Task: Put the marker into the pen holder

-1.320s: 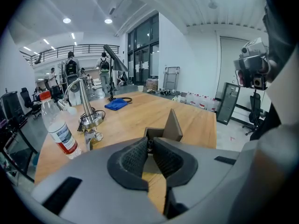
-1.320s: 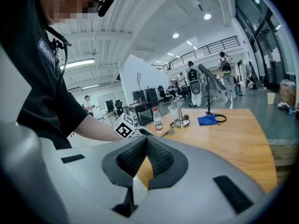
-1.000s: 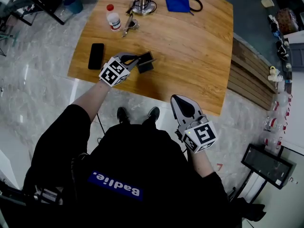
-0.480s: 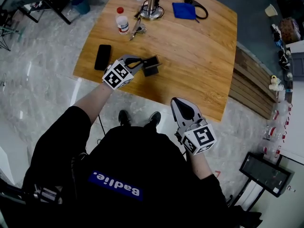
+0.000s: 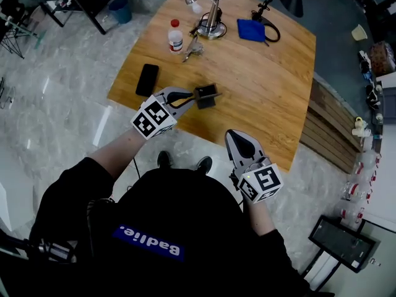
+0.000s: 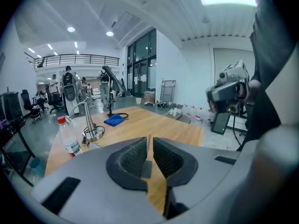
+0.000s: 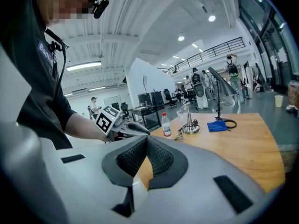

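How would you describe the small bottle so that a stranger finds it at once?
Look at the far left corner of the wooden table. Just left of the metal desk lamp stands a small clear bottle. Its red cap and white label set it apart from the flat black phone nearby.

Black shirt [image 5: 179, 209], blue label [image 5: 148, 241] — white lettering, grey left tool [image 5: 189, 98], grey right tool [image 5: 232, 135]

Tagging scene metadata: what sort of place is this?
Probably a big open lab or office hall: a balcony railing up high, office chairs and people at the far end, a wooden table on stone floor.
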`<state>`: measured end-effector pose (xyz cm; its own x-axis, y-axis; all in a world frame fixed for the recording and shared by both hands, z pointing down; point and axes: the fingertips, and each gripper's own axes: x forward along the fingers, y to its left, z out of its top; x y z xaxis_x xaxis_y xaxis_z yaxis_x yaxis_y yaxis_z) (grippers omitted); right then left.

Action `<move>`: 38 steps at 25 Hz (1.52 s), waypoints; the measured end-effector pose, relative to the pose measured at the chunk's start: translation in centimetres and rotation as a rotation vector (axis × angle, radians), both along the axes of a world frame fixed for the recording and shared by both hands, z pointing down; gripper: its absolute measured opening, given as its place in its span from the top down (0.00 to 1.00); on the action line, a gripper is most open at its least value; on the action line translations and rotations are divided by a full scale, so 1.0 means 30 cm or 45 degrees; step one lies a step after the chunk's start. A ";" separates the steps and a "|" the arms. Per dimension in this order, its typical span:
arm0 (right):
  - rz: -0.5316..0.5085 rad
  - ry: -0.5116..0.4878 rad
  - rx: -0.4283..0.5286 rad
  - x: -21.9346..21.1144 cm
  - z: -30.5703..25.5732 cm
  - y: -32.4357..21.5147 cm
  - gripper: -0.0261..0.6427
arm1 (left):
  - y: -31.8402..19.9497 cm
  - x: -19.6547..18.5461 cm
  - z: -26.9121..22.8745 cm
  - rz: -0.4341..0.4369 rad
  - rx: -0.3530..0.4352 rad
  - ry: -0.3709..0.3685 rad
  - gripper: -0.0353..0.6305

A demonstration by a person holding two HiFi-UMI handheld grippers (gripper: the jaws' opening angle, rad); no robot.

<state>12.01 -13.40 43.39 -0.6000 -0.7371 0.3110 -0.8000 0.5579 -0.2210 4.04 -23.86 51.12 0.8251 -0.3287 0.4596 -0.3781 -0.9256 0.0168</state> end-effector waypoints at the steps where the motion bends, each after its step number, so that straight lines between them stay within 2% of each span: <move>1: -0.009 -0.006 0.000 -0.012 -0.002 -0.002 0.96 | 0.031 0.001 -0.034 -0.007 -0.018 0.033 0.88; 7: -0.071 -0.010 0.012 -0.075 -0.013 -0.008 0.96 | 0.219 0.042 -0.210 0.026 -0.100 0.219 0.88; 11: -0.097 -0.011 0.035 -0.118 -0.030 -0.003 0.96 | 0.306 0.056 -0.291 0.073 -0.086 0.298 0.89; 12: -0.105 -0.012 0.041 -0.127 -0.033 -0.001 0.96 | 0.319 0.056 -0.300 0.080 -0.078 0.313 0.92; 15: -0.126 -0.010 0.052 -0.146 -0.037 0.002 0.96 | 0.339 0.054 -0.307 0.084 -0.075 0.351 0.93; 38: -0.156 0.002 0.066 -0.160 -0.033 0.048 0.96 | 0.380 0.039 -0.304 0.070 -0.074 0.332 0.93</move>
